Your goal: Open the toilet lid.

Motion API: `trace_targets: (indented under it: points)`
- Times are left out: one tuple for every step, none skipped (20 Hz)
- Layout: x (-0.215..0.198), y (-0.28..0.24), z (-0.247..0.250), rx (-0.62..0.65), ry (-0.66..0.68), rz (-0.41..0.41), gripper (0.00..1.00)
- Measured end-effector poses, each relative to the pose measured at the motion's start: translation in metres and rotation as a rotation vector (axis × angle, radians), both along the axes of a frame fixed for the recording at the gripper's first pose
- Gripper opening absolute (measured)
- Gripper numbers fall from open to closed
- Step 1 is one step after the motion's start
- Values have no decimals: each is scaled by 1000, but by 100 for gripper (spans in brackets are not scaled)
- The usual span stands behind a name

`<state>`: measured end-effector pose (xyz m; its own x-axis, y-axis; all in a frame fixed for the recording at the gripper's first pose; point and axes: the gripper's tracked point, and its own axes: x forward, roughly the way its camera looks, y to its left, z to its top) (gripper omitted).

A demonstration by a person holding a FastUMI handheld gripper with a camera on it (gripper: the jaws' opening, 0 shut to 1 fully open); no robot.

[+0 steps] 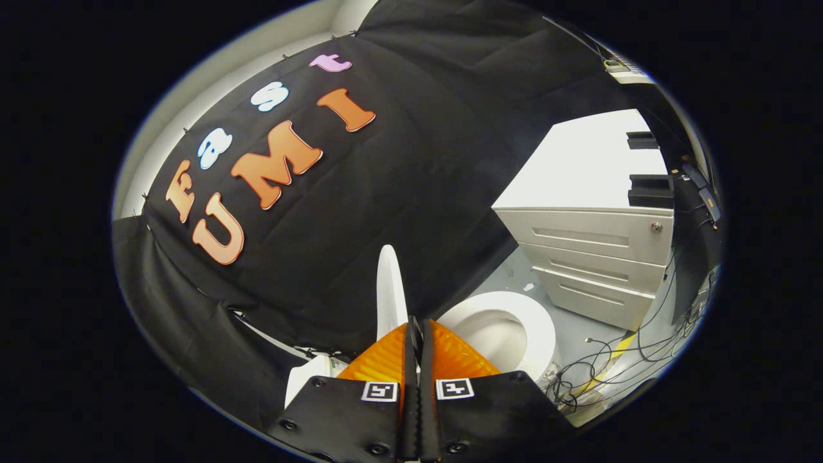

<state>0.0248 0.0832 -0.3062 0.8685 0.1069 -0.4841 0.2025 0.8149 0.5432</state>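
The white toilet lid stands raised, seen edge-on as a thin upright blade just ahead of my fingers. Its lower end passes behind the left fingertip; I cannot tell whether they touch. My gripper is shut, the two fingers pressed together with nothing visible between them. To the right of the lid, beyond the right finger, the white seat ring and open bowl lie uncovered. A white part of the toilet's tank shows beside the left finger.
A white drawer cabinet stands beyond the bowl on the right, with black items on its top. Loose cables trail over the grey floor beside the toilet. The black cloth wall hangs close behind the lid.
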Motion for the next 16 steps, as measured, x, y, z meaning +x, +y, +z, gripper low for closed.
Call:
trace_targets:
  points:
    - [0, 5, 5, -2, -6, 12, 8]
    - [-1, 11, 9, -7, -12, 25, 8]
    - [-1, 17, 12, -14, -18, 38, 8]
    - [-1, 23, 17, -25, -24, 53, 8]
    - [-1, 29, 23, -36, -29, 69, 8]
    - [-1, 36, 28, -47, -35, 85, 8]
    - [-2, 43, 31, -59, -41, 103, 8]
    - [-3, 49, 34, -67, -48, 116, 8]
    - [-3, 56, 39, -70, -55, 128, 8]
    - [-3, 62, 43, -68, -61, 136, 8]
    - [-4, 67, 46, -70, -64, 147, 8]
    - [-5, 72, 48, -75, -68, 157, 8]
    - [-6, 78, 52, -83, -71, 168, 8]
    - [-6, 85, 55, -88, -77, 181, 8]
    - [-7, 97, 63, -91, -81, 193, 8]
    - [-7, 106, 67, -87, -86, 207, 8]
